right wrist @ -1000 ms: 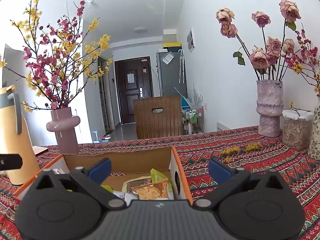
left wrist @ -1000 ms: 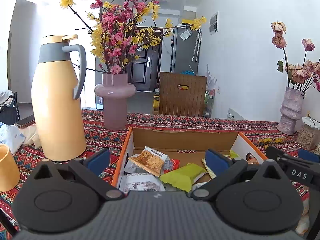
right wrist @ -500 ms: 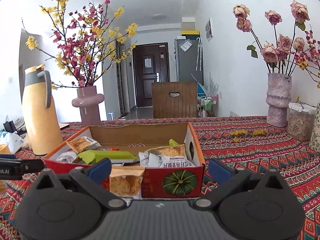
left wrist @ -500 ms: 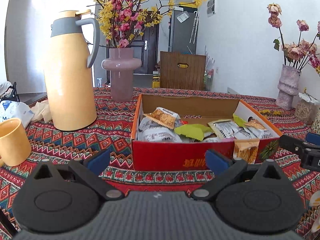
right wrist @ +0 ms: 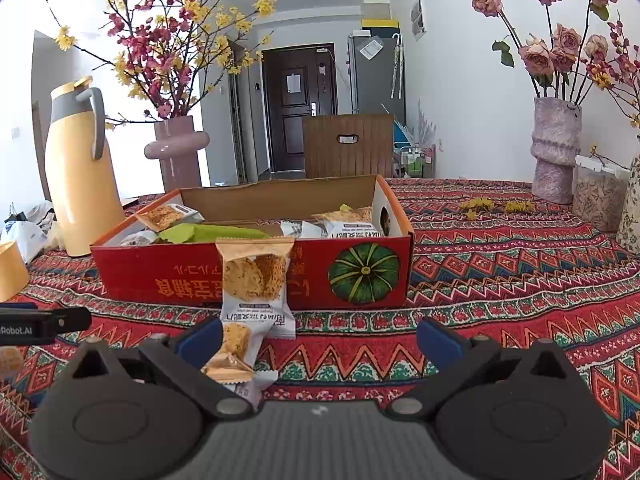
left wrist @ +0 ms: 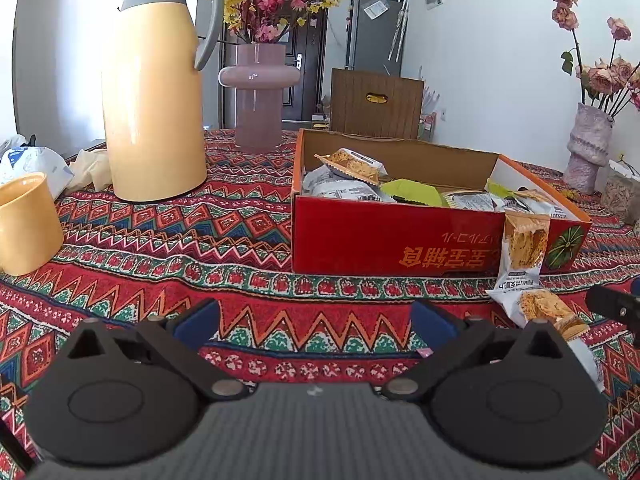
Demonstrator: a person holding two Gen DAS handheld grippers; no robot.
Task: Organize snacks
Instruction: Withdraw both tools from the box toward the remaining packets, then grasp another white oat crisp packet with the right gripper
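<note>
Most of the snacks already sit inside the red cardboard box, which stands on the patterned surface ahead of both tools: several wrapped packets, among them a green packet, lie jumbled in it rather than lined up. Two remain outside. One orange-topped snack packet leans upright against the box's front wall, just ahead of the right tool and toward its left finger; a second packet lies flat on the surface right against that left finger. From the left tool the same pair shows far off to its right. Both tools are spread wide and hold nothing, low over the surface short of the box. I judge the task well advanced but unfinished: the two stray packets must go in, and the heap inside may want tidying. The right tool is better placed for either packet.
</note>
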